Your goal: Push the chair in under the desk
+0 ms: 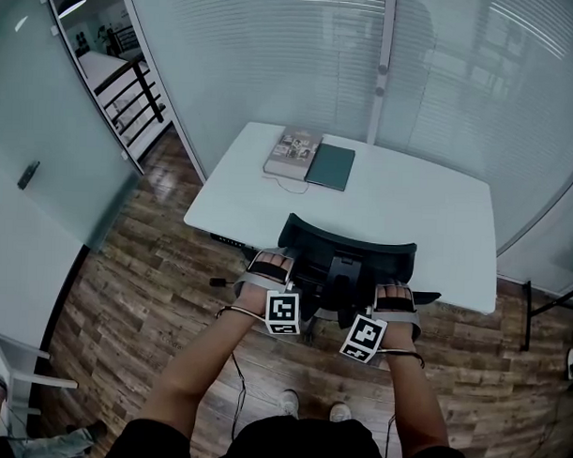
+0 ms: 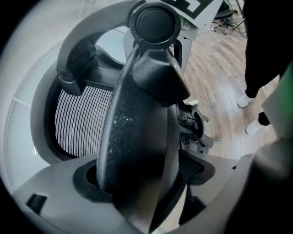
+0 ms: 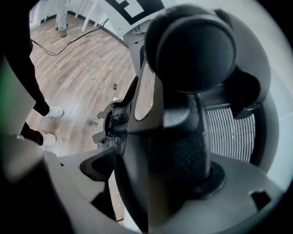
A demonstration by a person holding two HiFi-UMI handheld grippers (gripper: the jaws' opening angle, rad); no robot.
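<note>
The black mesh office chair point(image 1: 347, 249) stands with its seat under the white desk point(image 1: 419, 204) and its backrest at the desk's near edge. My left gripper point(image 1: 271, 270) is on the backrest's left side and my right gripper point(image 1: 397, 300) on its right side, each pointing inward. In the left gripper view the backrest's black frame point(image 2: 137, 137) fills the gap between the jaws of the left gripper point(image 2: 151, 183), with mesh point(image 2: 80, 119) behind it. The right gripper view shows the same: the frame point(image 3: 183, 151) sits between the jaws of the right gripper point(image 3: 151, 183), which stand wide around it.
Two books point(image 1: 294, 150) and a dark green notebook point(image 1: 331, 167) lie at the desk's far edge. Frosted glass walls point(image 1: 274, 54) run behind and to the left. A black metal frame point(image 1: 537, 317) stands right of the desk. A cable point(image 1: 235, 400) trails on the wood floor by the person's shoes point(image 1: 290, 402).
</note>
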